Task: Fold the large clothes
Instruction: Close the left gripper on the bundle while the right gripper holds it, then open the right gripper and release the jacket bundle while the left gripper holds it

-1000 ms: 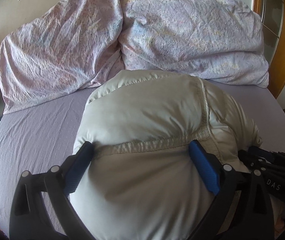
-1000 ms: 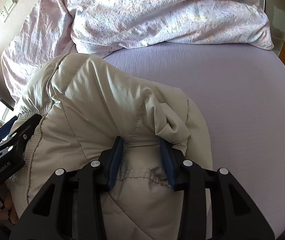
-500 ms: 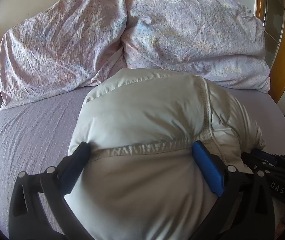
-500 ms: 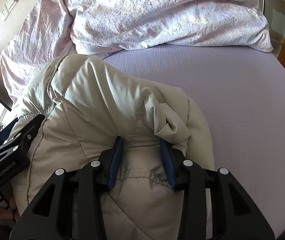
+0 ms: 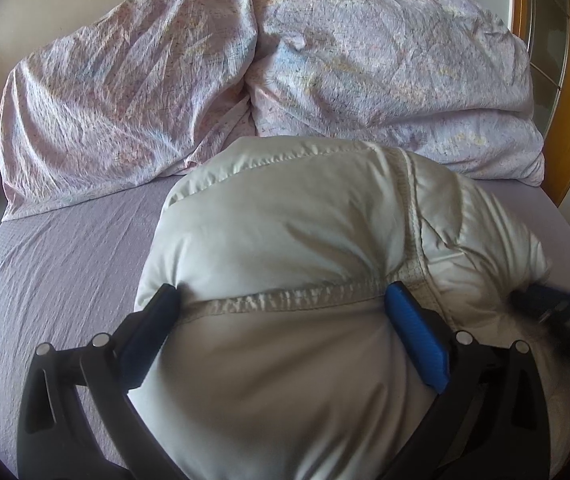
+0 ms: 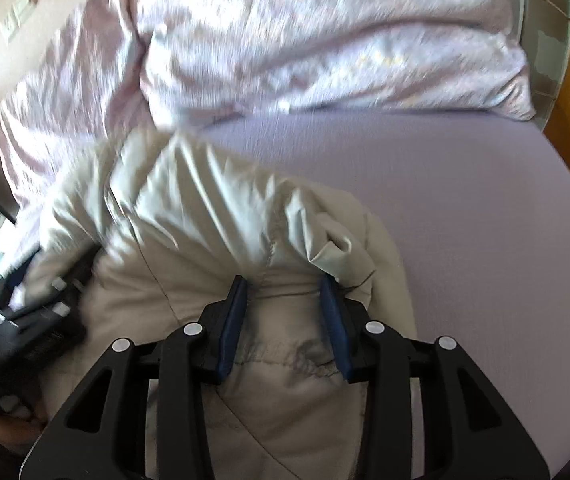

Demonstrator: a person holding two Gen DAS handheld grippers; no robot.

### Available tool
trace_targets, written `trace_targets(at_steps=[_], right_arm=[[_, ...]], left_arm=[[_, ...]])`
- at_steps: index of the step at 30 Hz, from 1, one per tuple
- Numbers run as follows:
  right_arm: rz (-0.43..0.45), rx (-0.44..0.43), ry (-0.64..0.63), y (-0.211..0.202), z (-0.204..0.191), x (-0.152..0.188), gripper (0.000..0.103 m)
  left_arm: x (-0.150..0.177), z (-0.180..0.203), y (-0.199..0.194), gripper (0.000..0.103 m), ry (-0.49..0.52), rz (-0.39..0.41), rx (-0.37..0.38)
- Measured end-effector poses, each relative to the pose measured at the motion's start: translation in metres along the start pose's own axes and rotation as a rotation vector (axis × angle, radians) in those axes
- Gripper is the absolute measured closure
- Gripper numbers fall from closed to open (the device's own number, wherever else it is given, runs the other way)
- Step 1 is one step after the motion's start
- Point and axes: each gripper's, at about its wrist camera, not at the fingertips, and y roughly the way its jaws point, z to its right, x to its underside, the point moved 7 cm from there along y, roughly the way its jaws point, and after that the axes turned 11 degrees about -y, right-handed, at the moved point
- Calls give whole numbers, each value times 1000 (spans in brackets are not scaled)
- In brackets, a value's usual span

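A puffy cream jacket point(image 5: 285, 248) lies bunched on a lilac sheet point(image 5: 57, 248), filling the lower centre of both views. The left gripper point(image 5: 281, 300) has its fingers spread wide around a thick fold at a stitched seam; whether they pinch it cannot be told. The right gripper point(image 6: 283, 284) holds a narrower fold of jacket point(image 6: 213, 240) between closer-set fingers. Crumpled patterned bedding point(image 5: 325, 60) is heaped at 12 o'clock, touching the jacket's far edge. The left view shows the right gripper blurred at 4 o'clock; the right view, itself blurred, shows open sheet point(image 6: 465, 200) at 2 o'clock.
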Motion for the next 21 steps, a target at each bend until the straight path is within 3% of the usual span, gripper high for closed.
trace_targets(at_steps=[3,9,13,21], right_arm=[[65,17,29,-12,6,-13,63],[-21,64,51,19,15,9,63],[-13,97,13,27,9,16,63],[44,80,41,29,9,23,62]], left_arm=[[0,-1,0,2,-3,1,4],[0,-1,-2,2,-7,6,19],[0,0,-2,2,-7,12,18],[2,1,-2,2,4,25,13]])
